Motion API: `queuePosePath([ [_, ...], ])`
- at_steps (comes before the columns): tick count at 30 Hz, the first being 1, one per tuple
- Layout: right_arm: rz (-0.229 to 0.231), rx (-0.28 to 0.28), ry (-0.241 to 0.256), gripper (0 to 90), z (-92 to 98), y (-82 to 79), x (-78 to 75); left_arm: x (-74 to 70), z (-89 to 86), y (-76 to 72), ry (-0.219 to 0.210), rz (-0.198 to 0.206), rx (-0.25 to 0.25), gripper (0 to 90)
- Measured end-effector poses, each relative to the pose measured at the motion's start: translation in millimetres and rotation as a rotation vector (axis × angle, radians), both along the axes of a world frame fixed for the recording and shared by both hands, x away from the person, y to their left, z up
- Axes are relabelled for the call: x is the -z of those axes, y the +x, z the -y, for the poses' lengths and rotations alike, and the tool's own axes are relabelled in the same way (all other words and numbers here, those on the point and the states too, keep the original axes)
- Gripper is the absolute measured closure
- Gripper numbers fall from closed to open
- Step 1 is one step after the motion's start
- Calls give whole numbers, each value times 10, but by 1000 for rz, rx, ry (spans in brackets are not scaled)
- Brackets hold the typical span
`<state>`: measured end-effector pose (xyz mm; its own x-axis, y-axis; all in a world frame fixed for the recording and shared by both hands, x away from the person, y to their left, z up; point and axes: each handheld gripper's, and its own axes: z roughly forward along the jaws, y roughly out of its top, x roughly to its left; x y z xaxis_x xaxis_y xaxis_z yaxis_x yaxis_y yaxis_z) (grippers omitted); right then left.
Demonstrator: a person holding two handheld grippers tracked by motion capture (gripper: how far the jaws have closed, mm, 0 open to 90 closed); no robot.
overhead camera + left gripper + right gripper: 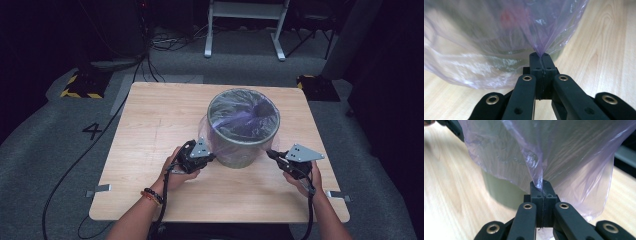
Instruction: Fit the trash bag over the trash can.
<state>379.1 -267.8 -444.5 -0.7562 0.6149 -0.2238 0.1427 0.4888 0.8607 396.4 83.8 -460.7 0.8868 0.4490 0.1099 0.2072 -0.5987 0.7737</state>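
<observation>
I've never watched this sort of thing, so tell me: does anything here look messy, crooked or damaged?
Nothing looks spilled or broken. The purple bag lines the bin loosely, its skirt bunched and wrinkled down the outside. The left gripper and right gripper each pinch a fold.

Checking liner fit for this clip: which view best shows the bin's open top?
The high view: the bin stands whole, its rim and the purple bag lining it seen from above. The left gripper view and right gripper view show bag film pinched close-up, plus bin wall.
</observation>
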Motion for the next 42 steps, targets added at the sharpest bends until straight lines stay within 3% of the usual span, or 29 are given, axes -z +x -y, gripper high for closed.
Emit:
queuePosePath([
  [7, -129, -8, -37, 900, 19, 50, 212, 142, -37, -15, 80, -29, 5, 900],
  [14, -217, -3, -53, 900, -7, 125, 327, 224, -105, 10, 109, -57, -4, 900],
  [31, -277, -5, -79, 900, -60, 193, 504, 341, -156, 32, 88, -91, -28, 900],
  [36, -311, -5, -44, 900, -27, 231, 548, 346, -160, 25, 85, -84, -32, 899],
  [39, -303, 5, -46, 855, -17, 231, 549, 335, -188, 17, 65, -64, -57, 779],
  [42, -285, 15, -34, 718, 24, 216, 522, 267, -251, -8, 41, -25, -72, 573],
])
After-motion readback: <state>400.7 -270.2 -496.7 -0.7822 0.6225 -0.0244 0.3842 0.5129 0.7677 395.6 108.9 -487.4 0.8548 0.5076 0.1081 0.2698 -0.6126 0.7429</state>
